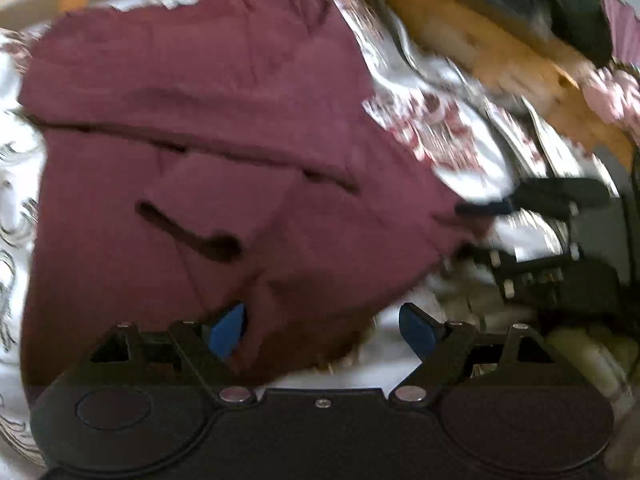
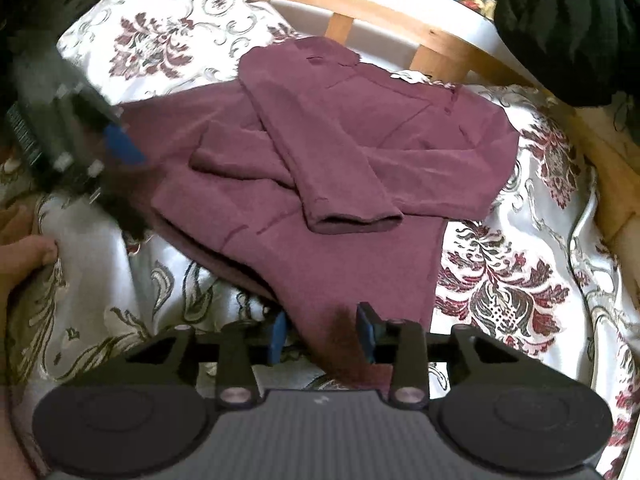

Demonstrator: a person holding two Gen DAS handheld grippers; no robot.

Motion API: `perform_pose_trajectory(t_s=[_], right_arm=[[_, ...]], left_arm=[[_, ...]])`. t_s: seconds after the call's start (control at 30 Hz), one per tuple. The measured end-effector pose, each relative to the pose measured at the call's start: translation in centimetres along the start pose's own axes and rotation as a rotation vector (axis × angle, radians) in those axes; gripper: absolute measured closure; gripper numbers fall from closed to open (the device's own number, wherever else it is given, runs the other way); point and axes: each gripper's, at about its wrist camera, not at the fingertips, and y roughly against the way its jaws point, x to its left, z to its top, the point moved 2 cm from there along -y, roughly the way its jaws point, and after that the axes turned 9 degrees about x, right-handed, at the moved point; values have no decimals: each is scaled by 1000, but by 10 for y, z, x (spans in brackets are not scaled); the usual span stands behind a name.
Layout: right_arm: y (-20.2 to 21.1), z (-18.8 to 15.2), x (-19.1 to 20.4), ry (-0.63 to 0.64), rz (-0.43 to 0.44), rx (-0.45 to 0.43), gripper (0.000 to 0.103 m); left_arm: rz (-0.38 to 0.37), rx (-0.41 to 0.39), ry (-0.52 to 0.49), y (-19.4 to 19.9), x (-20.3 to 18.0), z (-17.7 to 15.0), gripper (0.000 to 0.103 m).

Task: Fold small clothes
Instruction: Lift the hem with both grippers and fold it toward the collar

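Maroon knit sweater (image 2: 328,168), sleeves crossed, lies on floral bedspread (image 2: 520,280). Right tongs (image 2: 322,334) straddle its near hem, clamp uncertain. Left tongs (image 1: 324,326) released, wide, over the sweater's side edge.

A bed (image 2: 500,264) covered by a white spread (image 2: 168,40) patterned with dark red and grey floral motifs is seen, bounded at the far side by a pale wooden frame (image 2: 436,36). A maroon long-sleeved top (image 2: 320,184) is laid on the spread, its sleeves folded across the body. What may be a dark garment (image 2: 568,28) is seen at the far right corner.
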Motion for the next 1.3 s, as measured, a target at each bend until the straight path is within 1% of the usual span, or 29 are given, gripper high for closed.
perform_pose_trajectory(t_s=[0.03, 0.1, 0.13, 0.2, 0.23, 0.3, 0.33, 0.37, 0.4, 0.43, 0.5, 0.57, 0.63, 0.67, 0.73, 0.77, 0.83, 0.87, 0.9, 0.93, 1.0, 1.1, 1.2, 1.3], right_arm=[[1, 0, -2, -15, 3, -2, 57], [1, 0, -7, -39, 9, -3, 52], [1, 0, -9, -47, 13, -2, 52], [0, 1, -10, -57, 17, 2, 51], [-2, 1, -10, -61, 17, 5, 51], [-4, 3, -10, -71, 25, 10, 51], [-5, 4, -11, -85, 40, 7, 53], [-4, 4, -13, -103, 61, -3, 69], [-3, 5, -14, -119, 87, -12, 90], [-2, 6, -15, -137, 111, -19, 91], [1, 7, -19, -164, 126, -41, 91], [3, 7, -23, -192, 145, -56, 91], [3, 7, -27, -217, 164, -60, 91], [3, 7, -29, -229, 171, -63, 91], [5, 7, -32, -246, 177, -76, 93], [7, 6, -33, -250, 178, -87, 94], [12, 7, -33, -249, 168, -112, 96], [14, 7, -32, -246, 158, -122, 96], [16, 7, -31, -244, 147, -130, 96], [18, 7, -31, -241, 132, -137, 96], [19, 8, -30, -237, 106, -145, 96], [20, 9, -28, -224, 92, -151, 96], [19, 9, -25, -195, 76, -156, 96], [16, 8, -22, -176, 53, -135, 96]], left_arm=[[-10, 14, -13, 1, -2, -4, 19], [-45, 6, -10, 9, -6, -14, 19], [-72, -1, 5, 15, -6, -19, 18], [-92, -12, 42, 24, -6, -24, 17], [-87, -13, 60, 27, -5, -27, 15], [-38, -42, 68, 33, -8, -29, 12], [-15, -70, 47, 34, -12, -30, 10], [3, -93, 26, 37, -15, -28, 9], [22, -115, 1, 37, -20, -25, 7], [40, -132, -30, 36, -25, -23, 6], [96, -144, -116, 29, -38, -18, 5], [180, -121, -201, 14, -50, -12, 5], [265, -90, -248, -2, -56, -8, 11], [296, -79, -250, -8, -56, -6, 14], [343, -60, -214, -19, -53, 0, 22], [354, -61, -187, -21, -49, 1, 24], [368, -87, -128, -18, -43, 4, 36], [378, -99, -113, -16, -42, 4, 39], [396, -112, -100, -13, -40, 3, 47], [416, -123, -96, -9, -39, 2, 57], [487, -139, -100, -1, -37, -2, 64], [548, -148, -69, 11, -26, -8, 66], [595, -128, -19, 17, -13, -19, 66], [639, -103, 33, 22, 2, -32, 68]])
